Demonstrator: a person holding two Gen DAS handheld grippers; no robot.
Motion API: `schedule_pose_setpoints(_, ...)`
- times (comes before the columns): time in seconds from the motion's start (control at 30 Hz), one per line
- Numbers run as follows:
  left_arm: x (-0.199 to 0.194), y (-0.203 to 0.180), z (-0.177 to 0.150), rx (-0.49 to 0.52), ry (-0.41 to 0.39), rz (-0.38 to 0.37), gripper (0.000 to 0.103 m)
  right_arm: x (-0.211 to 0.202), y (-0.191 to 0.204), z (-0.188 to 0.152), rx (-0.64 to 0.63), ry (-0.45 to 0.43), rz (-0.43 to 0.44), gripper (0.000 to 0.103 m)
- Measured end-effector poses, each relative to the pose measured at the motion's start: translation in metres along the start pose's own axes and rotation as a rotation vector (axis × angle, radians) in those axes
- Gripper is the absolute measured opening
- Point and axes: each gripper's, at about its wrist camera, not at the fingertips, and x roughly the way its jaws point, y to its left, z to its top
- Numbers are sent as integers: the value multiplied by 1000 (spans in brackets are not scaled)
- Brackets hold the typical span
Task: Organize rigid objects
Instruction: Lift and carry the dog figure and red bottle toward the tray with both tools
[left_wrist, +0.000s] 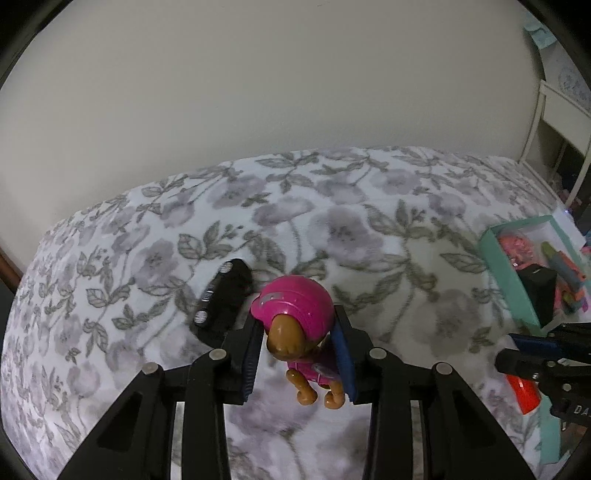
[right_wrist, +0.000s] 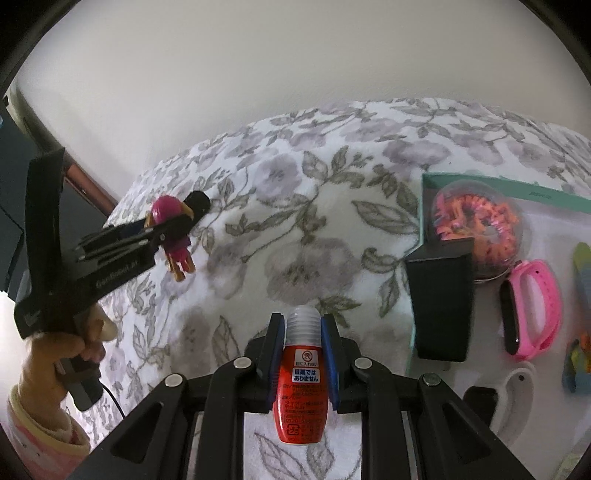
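Two grippers, each holding one thing above the flowered bed cover.

The left gripper clamps a toy figure. Only the right wrist view shows the right gripper tight on a red bottle, beside the teal box.

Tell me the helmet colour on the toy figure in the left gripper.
Bright pink helmet, clearest in the left wrist view.

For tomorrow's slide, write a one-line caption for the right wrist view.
Right gripper holds a red bottle above the floral blanket, beside the teal box; left gripper carries a toy figure.
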Motion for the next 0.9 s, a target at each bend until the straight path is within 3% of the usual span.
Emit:
schedule_pose_setpoints(0.33, -3, -22, -3, 22, 13, -11, 38, -1, -3, 0, 14, 11, -10, 22)
schedule_pose_setpoints(0.6, -10, -16, -8, -32, 13, -25, 38, -2, -2, 1, 14, 6, -12, 22)
schedule_pose_setpoints(0.77, -41, -29, 0, -98, -58, -112, 38, -29, -2, 11, 11, -63, -26, 22)
schedule_pose_setpoints(0.9, -62, -60, 9, -137, -114, -268, 38, -61, -15, 20, 22, -133, -100, 22)
